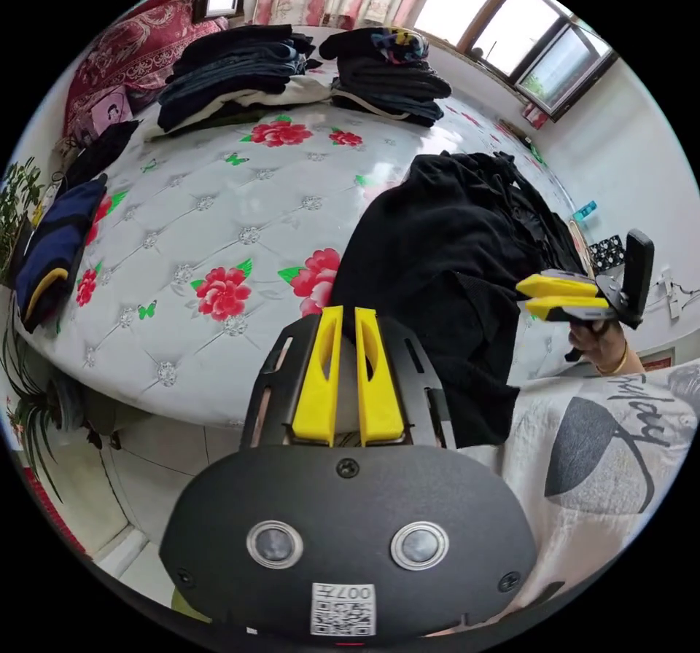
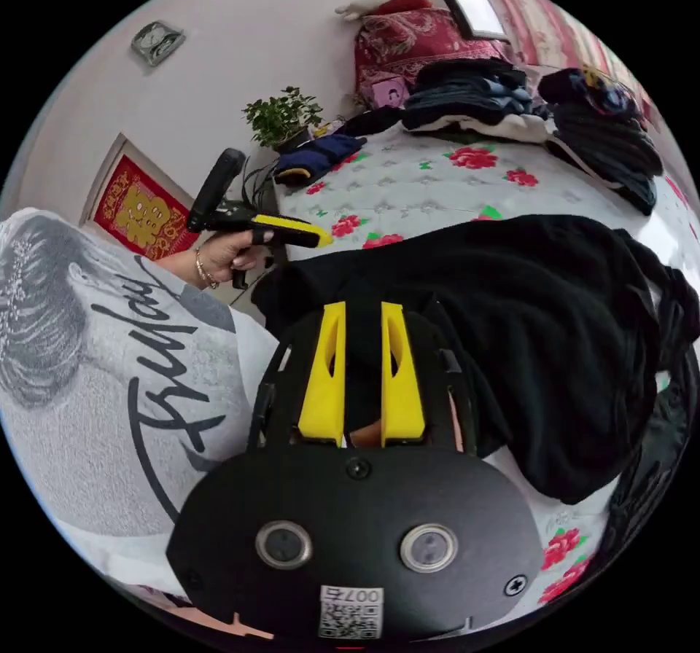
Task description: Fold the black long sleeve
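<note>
From the left gripper view I see the black long sleeve (image 1: pixel 437 267) lying crumpled on the bed (image 1: pixel 219 223), at the near right part of the mattress, with one edge hanging over the near side. In the right gripper view its (image 2: pixel 525 332) long axis runs across the bed from left to right; I cannot tell which end is the collar or the hem.

I count one black garment in front of me, two stacks of folded dark clothes (image 1: pixel 240 73) (image 1: pixel 394 77) at the far side of the bed, and one folded navy garment with a yellow trim (image 1: pixel 55 252) at the far left edge. A red patterned pillow (image 1: pixel 131 48) sits at the far left corner, and a potted plant (image 2: pixel 281 117) stands beside the bed.

The left gripper (image 1: pixel 348 318) hovers above the near edge of the mattress just left of the black cloth, its jaws almost together with a slim gap and nothing between them. The right gripper (image 2: pixel 362 314) sits over the near edge of the black garment, its jaws set a little apart with black cloth between them; I cannot tell whether they press on it. I also see the right gripper (image 1: pixel 539 296) from the left gripper view, held in a hand (image 1: pixel 601 343) at the right of the garment.
</note>
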